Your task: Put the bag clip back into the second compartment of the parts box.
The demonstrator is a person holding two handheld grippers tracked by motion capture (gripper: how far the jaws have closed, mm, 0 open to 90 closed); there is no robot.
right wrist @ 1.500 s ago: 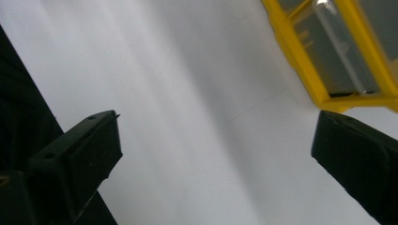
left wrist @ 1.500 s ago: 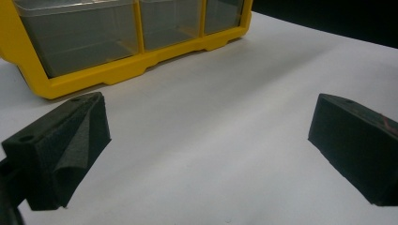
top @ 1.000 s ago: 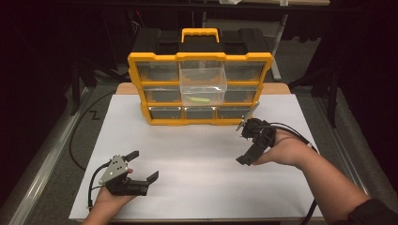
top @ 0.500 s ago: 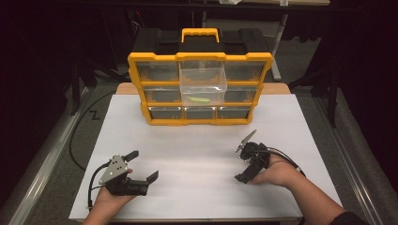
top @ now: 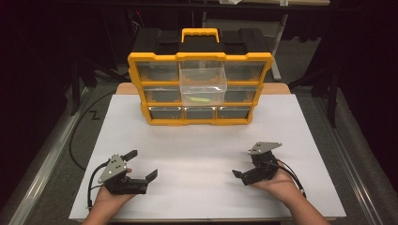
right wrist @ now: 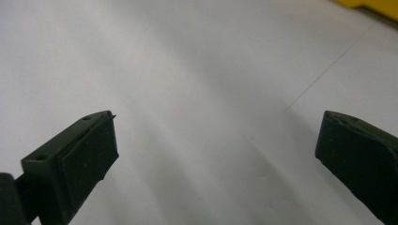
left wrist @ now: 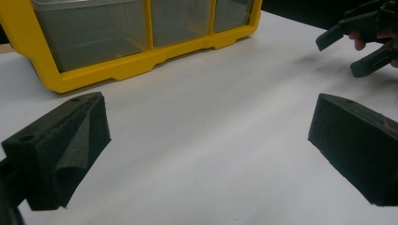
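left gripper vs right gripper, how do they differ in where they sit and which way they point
The left gripper sits at the white sheet's near left, jaws pointing right and forward; the right gripper sits at the near right, jaws pointing left. The left one's grey plate lies lower, the right one's stands higher. Both are open, empty and far from the yellow organizer.

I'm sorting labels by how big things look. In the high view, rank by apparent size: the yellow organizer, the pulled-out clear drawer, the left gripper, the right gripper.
1. yellow organizer
2. clear drawer
3. left gripper and right gripper: they look about alike, so no ranking between them.
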